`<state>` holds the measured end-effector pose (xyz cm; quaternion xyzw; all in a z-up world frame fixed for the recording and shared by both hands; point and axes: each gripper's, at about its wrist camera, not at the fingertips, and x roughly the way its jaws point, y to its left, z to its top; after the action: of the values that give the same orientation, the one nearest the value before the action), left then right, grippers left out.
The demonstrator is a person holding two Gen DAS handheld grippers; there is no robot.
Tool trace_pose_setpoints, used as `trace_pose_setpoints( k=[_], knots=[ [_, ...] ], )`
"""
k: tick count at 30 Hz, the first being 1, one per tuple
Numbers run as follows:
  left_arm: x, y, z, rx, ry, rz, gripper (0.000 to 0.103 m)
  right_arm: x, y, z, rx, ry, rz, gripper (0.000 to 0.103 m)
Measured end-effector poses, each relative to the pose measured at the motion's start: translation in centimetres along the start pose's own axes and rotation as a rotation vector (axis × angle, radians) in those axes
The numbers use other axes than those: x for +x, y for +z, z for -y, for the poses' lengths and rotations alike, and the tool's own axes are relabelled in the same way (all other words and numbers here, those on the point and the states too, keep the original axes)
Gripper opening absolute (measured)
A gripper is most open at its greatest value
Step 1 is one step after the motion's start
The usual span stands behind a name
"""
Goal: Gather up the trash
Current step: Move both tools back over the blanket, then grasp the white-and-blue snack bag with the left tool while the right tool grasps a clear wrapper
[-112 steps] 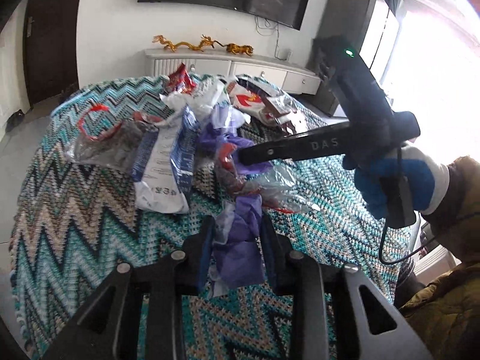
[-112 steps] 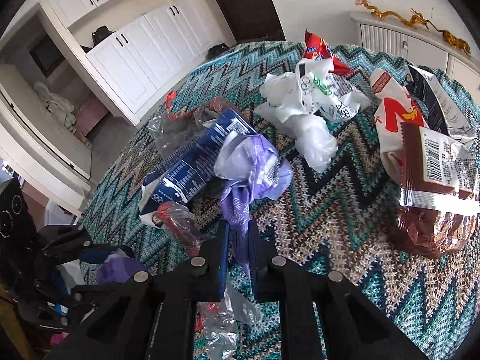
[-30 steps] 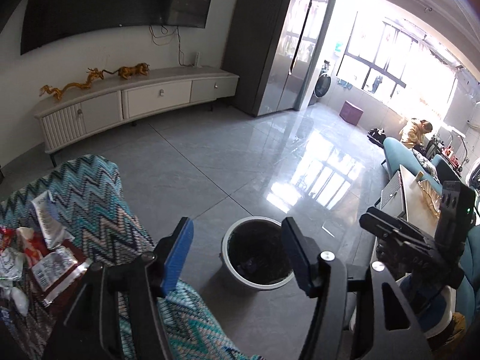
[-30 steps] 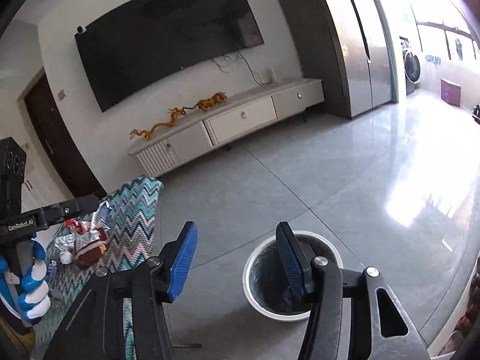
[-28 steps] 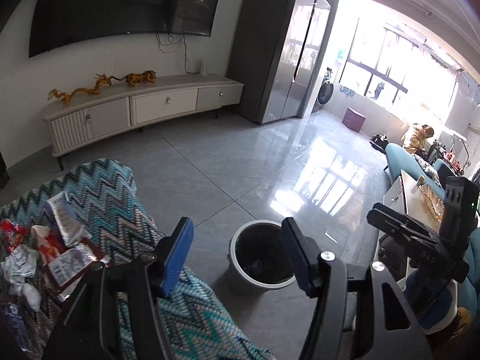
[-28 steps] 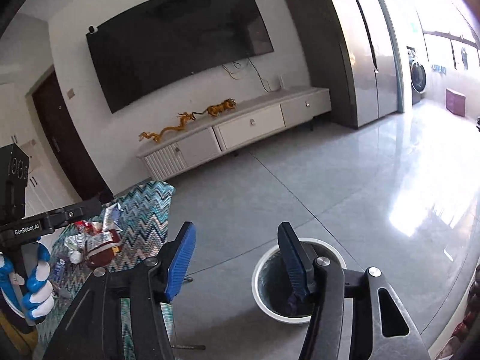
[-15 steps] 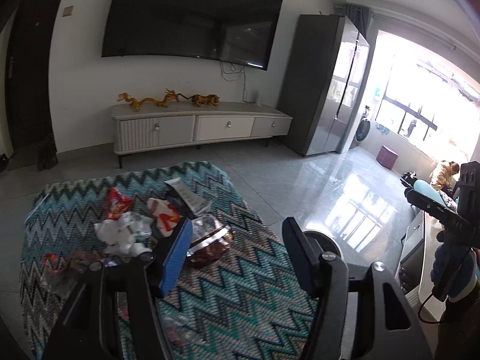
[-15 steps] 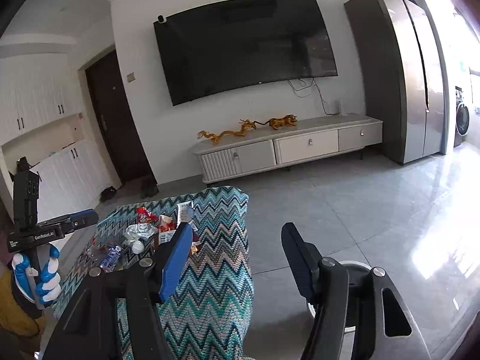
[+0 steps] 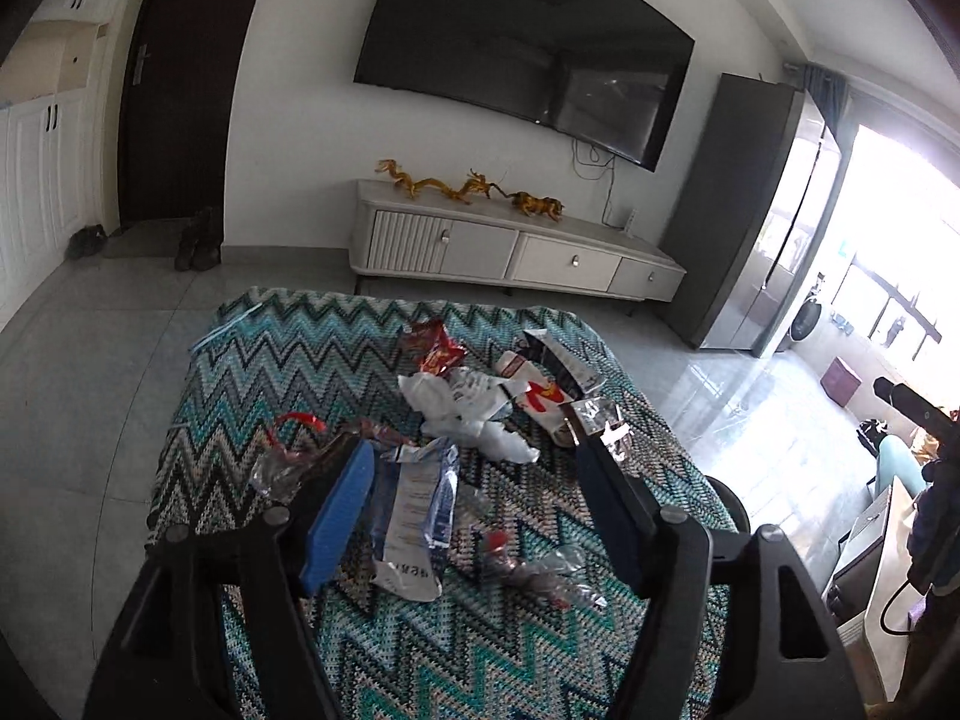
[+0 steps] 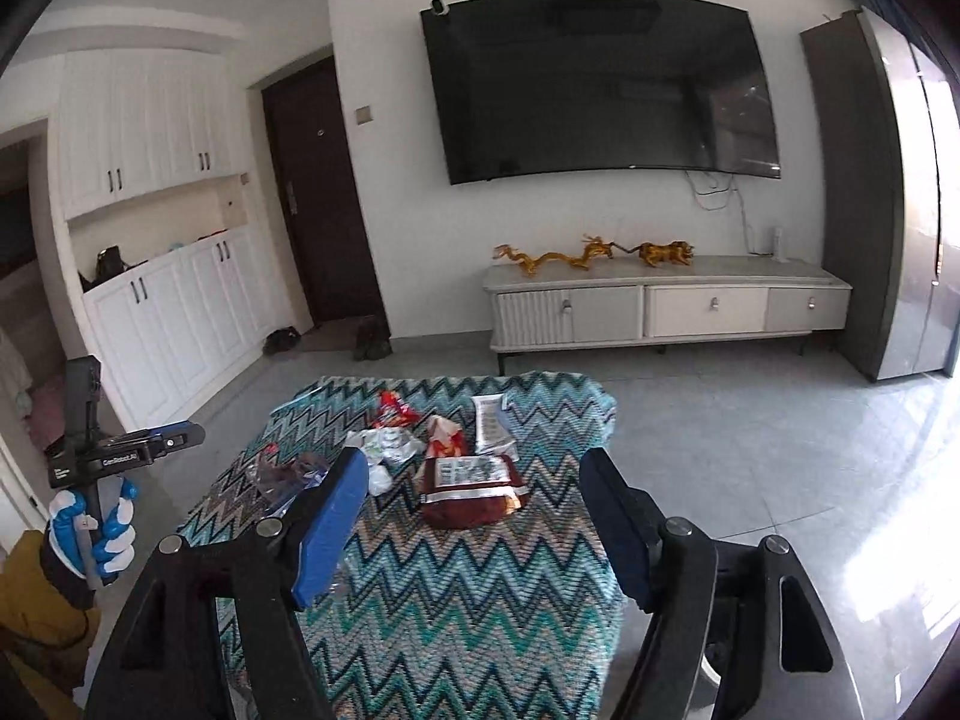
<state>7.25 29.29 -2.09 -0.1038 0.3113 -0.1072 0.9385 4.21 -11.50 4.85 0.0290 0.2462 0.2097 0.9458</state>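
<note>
Trash [image 9: 474, 414] lies scattered across the zigzag-knit table cover [image 9: 288, 348] — crumpled white plastic, a blue-and-white pouch [image 9: 414, 510], a red snack bag [image 9: 435, 348], a glossy brown foil packet [image 10: 471, 489], clear film. I judge most of the job remains. My left gripper [image 9: 474, 516] and right gripper [image 10: 474, 525] both hover above the table with fingers spread wide, empty — nothing held.

One zigzag-patterned table [image 9: 288, 360] holds roughly nine pieces of trash: one red snack wrapper [image 9: 435, 351], one crumpled white bag [image 9: 462, 408], one blue-and-white packet [image 9: 414, 516], one brown foil pouch [image 10: 471, 489], plus several clear wrappers, too tangled to count exactly.
</note>
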Motion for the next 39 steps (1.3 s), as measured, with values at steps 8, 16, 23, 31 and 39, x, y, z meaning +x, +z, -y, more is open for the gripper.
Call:
trace_pose_setpoints(
  k=[8,16,23,31,39],
  knots=[
    [4.2,-3.4,-3.5,-0.066,-0.012,-0.124,0.069,5.5,-1.2,-3.3,-0.046,0.077,-0.119,0.073],
    [8.8,-5.6,-4.7,-0.103,-0.021,-0.223,0.069,13.5,-4.7,-6.6,-0.088,0.262,-0.33,0.074],
    [12.1,-6.6,-5.2,-0.105,-0.02,-0.288,0.069,19.8,-8.3,-8.8,-0.12,0.37,-0.476,0.074],
    [13.2,-8.2,-5.7,-0.134,-0.028,-0.314,0.067,25.0,-10.6,-11.9,-0.206,0.454,-0.582,0.074],
    [12.6,-8.7,-5.5,-0.138,-0.036,-0.314,0.048,27.6,-13.2,-13.1,-0.259,0.444,-0.643,0.046]
  ],
)
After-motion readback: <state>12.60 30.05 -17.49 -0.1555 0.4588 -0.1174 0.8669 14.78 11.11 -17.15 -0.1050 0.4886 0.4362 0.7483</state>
